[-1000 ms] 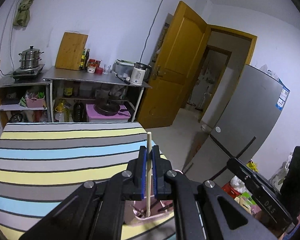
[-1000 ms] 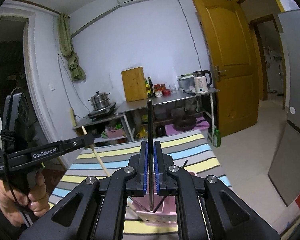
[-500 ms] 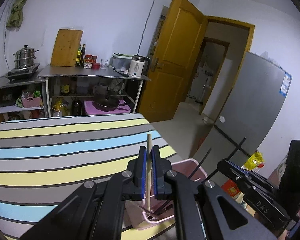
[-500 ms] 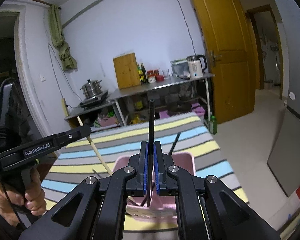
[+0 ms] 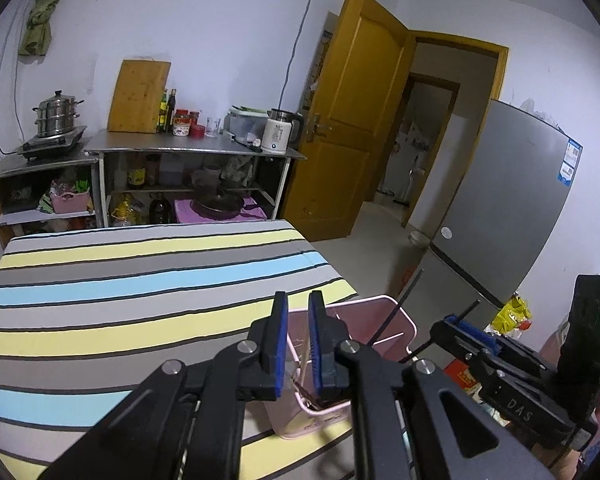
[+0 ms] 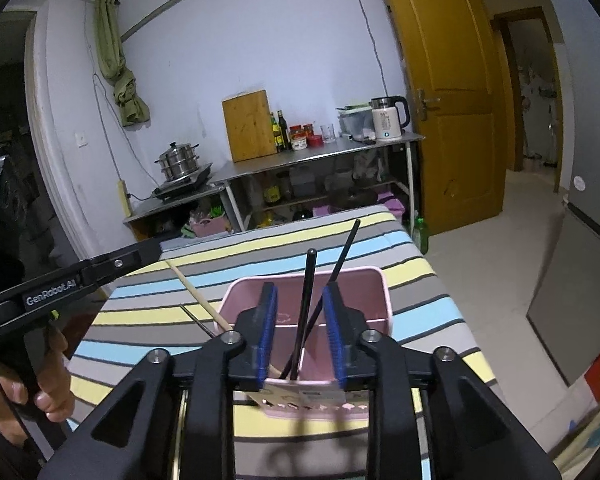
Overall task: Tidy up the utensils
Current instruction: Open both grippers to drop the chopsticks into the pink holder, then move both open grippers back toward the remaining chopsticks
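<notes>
A pink basket (image 6: 308,276) (image 5: 384,308) stands on the striped table (image 6: 420,280) just under both grippers. My right gripper (image 6: 299,288) is opening. A black chopstick (image 6: 306,300) stands loose between its blue pads with its tip in the basket, and a second black chopstick (image 6: 344,256) leans beside it. My left gripper (image 5: 298,298) is also opening, its pads a little apart. The wooden chopstick (image 6: 196,296) leans out of the basket's left side, and only a pale sliver of it (image 5: 309,354) shows by the left gripper's pads. A person's hand (image 6: 52,392) holds the left gripper.
The basket sits close to the table's near right corner (image 5: 340,280). A grey fridge (image 5: 520,208) stands to the right. Steel shelves (image 5: 196,148) with a kettle, pot and cutting board line the far wall. A yellow door (image 5: 360,120) hangs open beyond.
Both grippers came down over the basket and their jaws parted. The wooden chopstick and the black chopstick, both clamped before, slid down into the basket.
</notes>
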`<state>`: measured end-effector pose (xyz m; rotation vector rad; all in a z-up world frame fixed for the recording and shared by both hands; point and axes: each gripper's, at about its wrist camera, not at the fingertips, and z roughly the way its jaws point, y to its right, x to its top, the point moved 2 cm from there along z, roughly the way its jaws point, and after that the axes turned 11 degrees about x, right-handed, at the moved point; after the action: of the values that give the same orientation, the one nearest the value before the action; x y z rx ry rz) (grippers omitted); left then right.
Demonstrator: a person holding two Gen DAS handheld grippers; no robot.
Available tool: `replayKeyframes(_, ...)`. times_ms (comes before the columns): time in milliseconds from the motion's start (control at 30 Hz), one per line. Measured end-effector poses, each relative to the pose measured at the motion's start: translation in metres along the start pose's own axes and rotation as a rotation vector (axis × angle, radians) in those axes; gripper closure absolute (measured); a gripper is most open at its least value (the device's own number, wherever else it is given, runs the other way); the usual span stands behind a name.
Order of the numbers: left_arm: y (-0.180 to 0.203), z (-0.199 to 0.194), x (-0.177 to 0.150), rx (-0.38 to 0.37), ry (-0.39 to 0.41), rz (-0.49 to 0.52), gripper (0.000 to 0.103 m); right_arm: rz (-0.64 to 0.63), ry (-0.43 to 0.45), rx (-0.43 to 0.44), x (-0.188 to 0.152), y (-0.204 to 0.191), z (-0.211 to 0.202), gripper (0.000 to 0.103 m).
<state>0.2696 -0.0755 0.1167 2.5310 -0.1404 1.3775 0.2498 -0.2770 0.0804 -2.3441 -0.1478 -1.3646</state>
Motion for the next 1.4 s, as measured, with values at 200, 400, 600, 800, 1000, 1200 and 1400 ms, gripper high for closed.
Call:
replayKeyframes(200,-0.007,-0.028,-0.008,0.021,0.031,-0.007,0.092,-0.013,0.017,0.001,-0.005,-0.011,-0.019,0.077)
replayKeyframes(400,-0.013,-0.055,-0.02,0.05,0.058,-0.019,0.092,-0.057,0.012,0.009,-0.015,-0.033,-0.033,0.077)
replayKeyframes(600,-0.021,-0.075,-0.04,0.09,0.068,-0.028,0.092,-0.084,0.004,0.033,-0.027,-0.053,-0.041,0.077)
replayKeyframes(800,-0.035,-0.083,-0.064,0.131,0.05,-0.035,0.092,-0.103,-0.025,0.079,-0.048,-0.069,-0.042,0.077)
replayKeyframes(1000,-0.053,-0.076,-0.091,0.169,0.0,-0.056,0.092,-0.12,-0.07,0.112,-0.07,-0.08,-0.034,0.077)
replayKeyframes(1200,-0.075,-0.056,-0.124,0.213,-0.082,-0.097,0.085,-0.135,-0.133,0.134,-0.093,-0.086,-0.016,0.077)
replayKeyframes(1400,-0.092,-0.028,-0.155,0.243,-0.176,-0.155,0.085,-0.136,-0.197,0.156,-0.114,-0.089,0.007,0.077)
